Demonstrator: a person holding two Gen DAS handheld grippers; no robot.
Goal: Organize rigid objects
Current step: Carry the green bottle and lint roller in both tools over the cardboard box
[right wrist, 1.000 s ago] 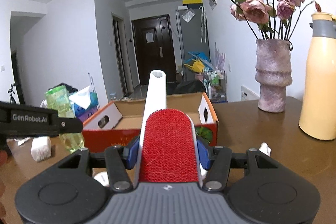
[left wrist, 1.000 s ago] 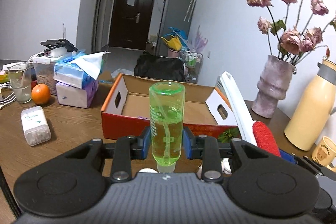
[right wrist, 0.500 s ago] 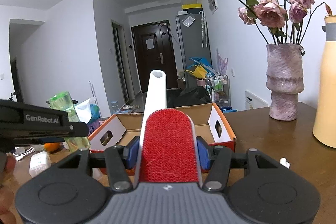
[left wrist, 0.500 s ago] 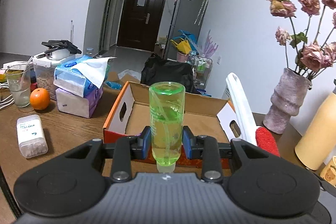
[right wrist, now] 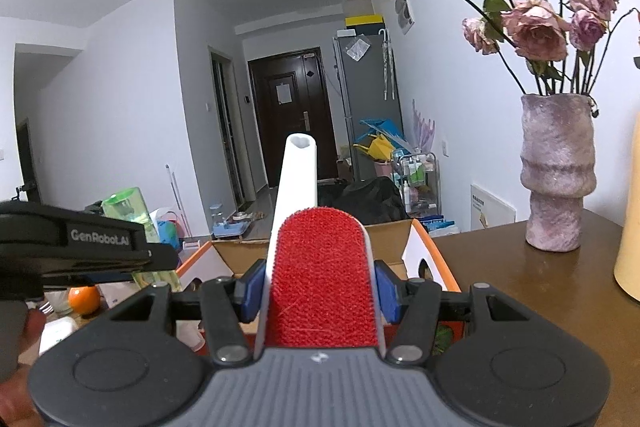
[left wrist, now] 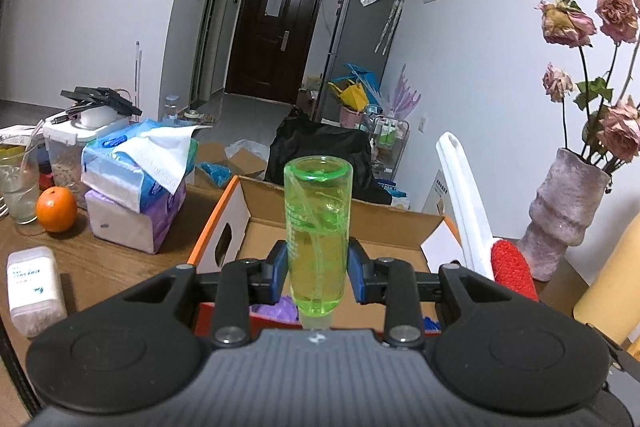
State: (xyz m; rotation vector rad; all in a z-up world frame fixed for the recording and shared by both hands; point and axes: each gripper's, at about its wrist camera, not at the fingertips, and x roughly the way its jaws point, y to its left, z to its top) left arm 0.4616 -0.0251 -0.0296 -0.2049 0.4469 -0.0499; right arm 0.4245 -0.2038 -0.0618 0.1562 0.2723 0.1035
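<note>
My left gripper (left wrist: 318, 277) is shut on a green see-through bottle (left wrist: 318, 227), held with its base pointing away, above the near side of an open cardboard box (left wrist: 224, 223). My right gripper (right wrist: 320, 287) is shut on a lint brush (right wrist: 320, 275) with a red pad and a white handle, held above the same box (right wrist: 430, 259). The brush also shows at the right of the left wrist view (left wrist: 468, 211). The left gripper with the bottle (right wrist: 128, 207) shows at the left of the right wrist view.
On the brown table (left wrist: 100, 263) stand tissue packs (left wrist: 136, 187), an orange (left wrist: 56, 209), a glass (left wrist: 18, 187), a white container (left wrist: 34, 289), a vase of dried roses (right wrist: 556, 179) and a cream flask (left wrist: 608, 291). Something purple (left wrist: 276, 307) lies in the box.
Both grippers have risen and moved forward over the box, each still holding its object. The table and box sit lower in both views now.
</note>
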